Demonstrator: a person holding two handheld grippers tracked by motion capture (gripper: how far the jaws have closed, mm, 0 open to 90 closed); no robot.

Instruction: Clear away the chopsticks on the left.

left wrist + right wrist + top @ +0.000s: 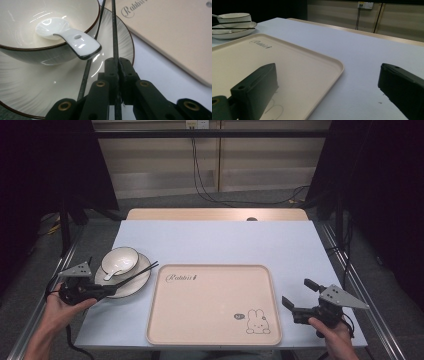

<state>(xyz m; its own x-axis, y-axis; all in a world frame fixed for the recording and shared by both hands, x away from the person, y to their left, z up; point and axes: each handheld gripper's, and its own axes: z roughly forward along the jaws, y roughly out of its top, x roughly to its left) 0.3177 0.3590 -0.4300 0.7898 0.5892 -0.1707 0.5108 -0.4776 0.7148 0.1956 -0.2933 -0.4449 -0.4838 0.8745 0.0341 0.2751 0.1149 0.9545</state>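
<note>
A white bowl (120,259) with a white spoon (114,272) in it stands on a white plate (135,282) at the table's left. Two black chopsticks (135,274) lie across the plate. My left gripper (107,291) sits at the plate's near edge. In the left gripper view it (118,61) is shut on one chopstick (114,30). The other chopstick (87,72) runs free just left of the jaws, under the spoon (72,40). My right gripper (296,291) stands open right of the beige tray (212,305), and the gripper (328,77) has nothing between its jaws.
The tray (242,57) has a rabbit drawing and bare surface, and fills the table's middle front. The pale blue table top (225,240) stretches behind it. Cables hang at the back wall (200,180). The right table edge is close to my right hand.
</note>
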